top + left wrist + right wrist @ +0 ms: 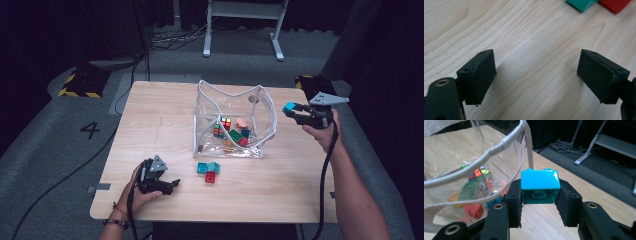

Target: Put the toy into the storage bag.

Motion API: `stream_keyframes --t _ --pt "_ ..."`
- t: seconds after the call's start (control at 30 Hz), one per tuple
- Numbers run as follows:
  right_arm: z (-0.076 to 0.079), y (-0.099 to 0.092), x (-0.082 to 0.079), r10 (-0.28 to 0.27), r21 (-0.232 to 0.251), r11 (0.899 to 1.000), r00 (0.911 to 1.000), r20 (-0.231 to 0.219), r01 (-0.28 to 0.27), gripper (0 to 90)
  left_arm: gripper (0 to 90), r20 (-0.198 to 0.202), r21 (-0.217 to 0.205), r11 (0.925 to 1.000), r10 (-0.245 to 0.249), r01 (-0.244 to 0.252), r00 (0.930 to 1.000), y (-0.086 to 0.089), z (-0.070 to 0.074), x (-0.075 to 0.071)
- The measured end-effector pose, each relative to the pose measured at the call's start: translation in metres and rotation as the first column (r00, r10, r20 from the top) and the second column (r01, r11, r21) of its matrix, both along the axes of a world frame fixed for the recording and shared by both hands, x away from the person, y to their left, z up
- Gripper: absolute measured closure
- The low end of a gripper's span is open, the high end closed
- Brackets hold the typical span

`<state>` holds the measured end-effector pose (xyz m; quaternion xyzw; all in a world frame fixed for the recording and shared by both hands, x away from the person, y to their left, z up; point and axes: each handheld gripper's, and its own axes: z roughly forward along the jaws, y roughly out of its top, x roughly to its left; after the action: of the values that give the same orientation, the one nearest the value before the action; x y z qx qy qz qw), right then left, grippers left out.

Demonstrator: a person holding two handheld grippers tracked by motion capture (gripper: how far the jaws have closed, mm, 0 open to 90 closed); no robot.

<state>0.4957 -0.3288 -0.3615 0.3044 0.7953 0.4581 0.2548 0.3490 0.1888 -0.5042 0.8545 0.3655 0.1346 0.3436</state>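
The right gripper is clamped on a turquoise building block, holding it in the air just off the right side of the clear plastic bag. In the right gripper view the block sits squarely between the two black pads, its hollow underside facing the camera and its studs pointing away, with the bag's white-corded rim curving close by on the left.

The bag stands open on the light wooden table, a little beyond the table's middle. Inside it lie several toys: a small twisty colour cube, a green block, a red block and a few more pieces (one looks orange or pink, though the crumpled plastic blurs it too much to be sure).

Just in front of the bag, on the bare table, two teal blocks sit side by side with a small red block touching their near edge.

The left gripper rests low at the near left of the table, held in the person's left hand, its jaws spread wide with nothing between them. The left gripper view shows plain wood grain between the pads, and the teal and red blocks at the top edge.
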Motion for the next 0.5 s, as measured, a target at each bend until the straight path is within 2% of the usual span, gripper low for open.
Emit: stream_keyframes --t 0.13,0.23,0.47,0.5 --pt "0.013 0.004 -0.001 0.017 0.006 1.0 0.9994 0.031 -0.017 59.0 15.6 0.0 0.0 1.0 0.0 0.0 1.0 0.0 0.0 0.0" --pt "0.024 0.008 -0.004 0.023 -0.003 1.0 0.9991 0.035 -0.023 59.0 15.6 0.0 0.0 1.0 0.0 0.0 1.0 0.0 0.0 0.0" --pt "0.045 0.018 -0.011 0.084 0.002 0.996 0.994 0.07 -0.084 59.0 15.6 -0.003 -0.003 1.0 0.001 -0.001 1.0 0.0 0.0 0.0" --pt "0.047 0.021 -0.013 0.096 0.007 0.995 0.9934 0.063 -0.097 59.0 15.6 -0.001 -0.002 1.0 0.001 -0.001 1.0 0.0 0.0 0.0"
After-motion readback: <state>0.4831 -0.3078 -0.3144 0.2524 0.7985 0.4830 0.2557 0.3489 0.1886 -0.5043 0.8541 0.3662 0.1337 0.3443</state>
